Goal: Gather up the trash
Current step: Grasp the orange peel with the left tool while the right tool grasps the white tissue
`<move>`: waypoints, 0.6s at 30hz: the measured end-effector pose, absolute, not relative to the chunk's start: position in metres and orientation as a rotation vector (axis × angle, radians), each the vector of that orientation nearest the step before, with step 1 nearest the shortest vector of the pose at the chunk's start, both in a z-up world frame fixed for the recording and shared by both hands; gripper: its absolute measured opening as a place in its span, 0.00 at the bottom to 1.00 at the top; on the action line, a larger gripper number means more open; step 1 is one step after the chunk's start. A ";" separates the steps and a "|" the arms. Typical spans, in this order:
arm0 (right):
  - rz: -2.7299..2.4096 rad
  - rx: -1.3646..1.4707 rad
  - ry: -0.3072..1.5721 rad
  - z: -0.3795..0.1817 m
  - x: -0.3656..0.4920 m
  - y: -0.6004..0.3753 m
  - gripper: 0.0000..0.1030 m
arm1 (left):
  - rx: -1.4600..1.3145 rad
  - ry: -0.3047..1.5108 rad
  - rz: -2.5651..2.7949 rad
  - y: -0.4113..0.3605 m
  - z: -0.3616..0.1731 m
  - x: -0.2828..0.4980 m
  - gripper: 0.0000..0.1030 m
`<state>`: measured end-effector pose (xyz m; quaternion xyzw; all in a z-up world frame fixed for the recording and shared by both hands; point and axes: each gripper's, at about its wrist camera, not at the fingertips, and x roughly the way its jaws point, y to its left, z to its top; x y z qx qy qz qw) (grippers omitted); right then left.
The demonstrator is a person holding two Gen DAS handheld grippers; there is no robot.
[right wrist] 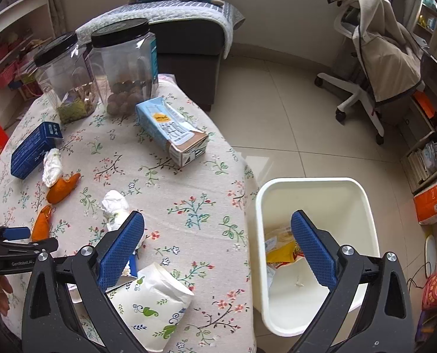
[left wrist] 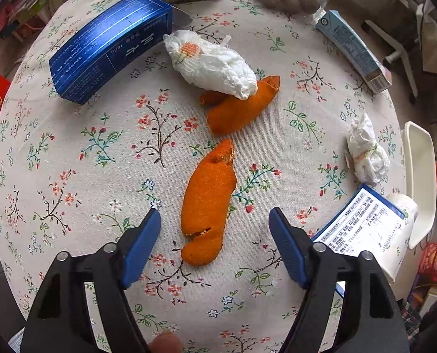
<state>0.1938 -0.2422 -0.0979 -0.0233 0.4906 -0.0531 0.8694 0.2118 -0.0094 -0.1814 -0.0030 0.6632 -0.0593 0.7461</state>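
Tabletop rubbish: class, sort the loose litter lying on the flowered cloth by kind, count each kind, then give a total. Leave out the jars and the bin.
Orange peel pieces: 2
Crumpled white tissues: 2
Blue boxes: 1
Milk cartons: 1
White printed packs with a blue-edged label: 1
Total: 7

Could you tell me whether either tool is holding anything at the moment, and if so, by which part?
Nothing is held. The left tool stands open astride an orange peel; the right tool is open and empty.
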 end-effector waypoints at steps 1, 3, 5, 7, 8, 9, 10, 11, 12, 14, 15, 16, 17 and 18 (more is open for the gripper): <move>-0.097 -0.057 1.037 -0.100 0.196 -0.237 0.93 | 0.006 1.450 -0.127 -0.010 -0.183 0.210 0.64; -0.074 -0.075 1.054 -0.105 0.200 -0.228 0.93 | 0.039 1.435 -0.126 -0.012 -0.183 0.207 0.58; -0.048 -0.087 1.072 -0.110 0.204 -0.219 0.93 | 0.065 1.421 -0.132 -0.013 -0.181 0.203 0.45; -0.018 -0.092 1.095 -0.116 0.209 -0.210 0.93 | 0.070 1.419 -0.146 -0.012 -0.179 0.200 0.32; -0.005 -0.097 1.108 -0.119 0.212 -0.205 0.93 | 0.072 1.419 -0.150 -0.012 -0.178 0.197 0.26; 0.008 -0.106 1.120 -0.122 0.214 -0.200 0.93 | 0.067 1.420 -0.154 -0.009 -0.177 0.195 0.22; 0.021 -0.119 1.135 -0.126 0.216 -0.194 0.93 | 0.057 1.421 -0.156 -0.004 -0.177 0.190 0.21; 0.029 -0.132 1.146 -0.130 0.219 -0.189 0.93 | 0.047 1.419 -0.156 0.000 -0.174 0.189 0.21; 0.036 -0.144 1.155 -0.133 0.221 -0.184 0.93 | 0.041 1.412 -0.154 0.005 -0.171 0.188 0.20; 0.053 -0.154 1.179 -0.141 0.225 -0.176 0.93 | 0.031 1.390 -0.154 0.015 -0.160 0.186 0.20; 0.062 -0.153 1.194 -0.144 0.227 -0.173 0.93 | 0.022 1.376 -0.156 0.019 -0.155 0.184 0.20; 0.071 -0.147 1.212 -0.148 0.229 -0.170 0.93 | 0.012 1.363 -0.159 0.024 -0.150 0.182 0.20; 0.081 -0.140 1.227 -0.151 0.231 -0.167 0.91 | 0.001 1.351 -0.162 0.029 -0.145 0.181 0.20; 0.090 -0.134 1.242 -0.154 0.233 -0.164 0.87 | -0.009 1.339 -0.164 0.033 -0.140 0.179 0.20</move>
